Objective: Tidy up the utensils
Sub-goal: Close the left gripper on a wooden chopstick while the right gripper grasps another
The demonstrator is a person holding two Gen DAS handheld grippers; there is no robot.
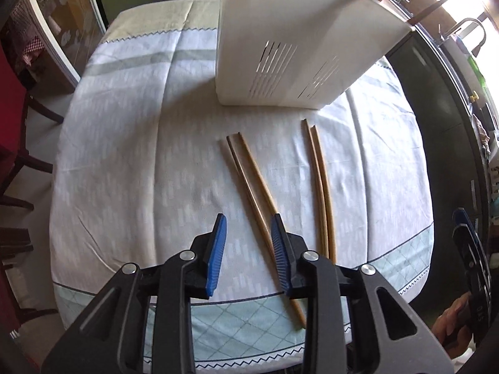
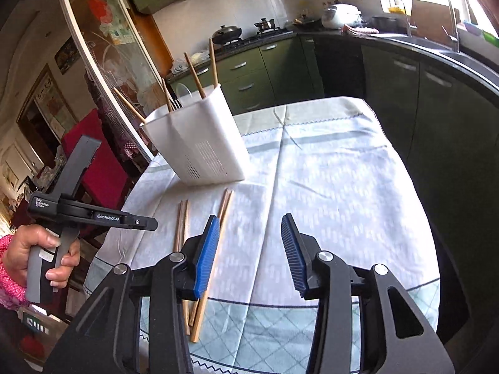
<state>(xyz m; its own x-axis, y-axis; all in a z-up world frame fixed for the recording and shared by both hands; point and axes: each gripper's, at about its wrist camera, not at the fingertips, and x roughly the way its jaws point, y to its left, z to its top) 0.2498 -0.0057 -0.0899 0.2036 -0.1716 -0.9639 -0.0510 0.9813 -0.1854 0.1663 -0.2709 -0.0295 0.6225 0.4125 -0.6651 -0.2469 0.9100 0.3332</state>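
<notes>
Two pairs of wooden chopsticks lie on the tablecloth in front of a white slotted utensil holder [image 1: 280, 46]. In the left wrist view the left pair [image 1: 249, 180] runs under my right finger and the right pair [image 1: 321, 187] lies beside it. My left gripper [image 1: 248, 230] is open and empty, just above the left pair's near end. In the right wrist view my right gripper [image 2: 249, 233] is open and empty, to the right of both pairs [image 2: 223, 215] [image 2: 182, 221]. The holder [image 2: 199, 143] has several chopsticks and a fork standing in it.
The table [image 2: 343, 187] has a pale blue patterned cloth. Dark green kitchen cabinets [image 2: 405, 93] run along its right side. Chairs [image 1: 18, 162] and a red seat [image 2: 93, 155] stand at its left. The hand-held left gripper body [image 2: 71, 215] shows in the right wrist view.
</notes>
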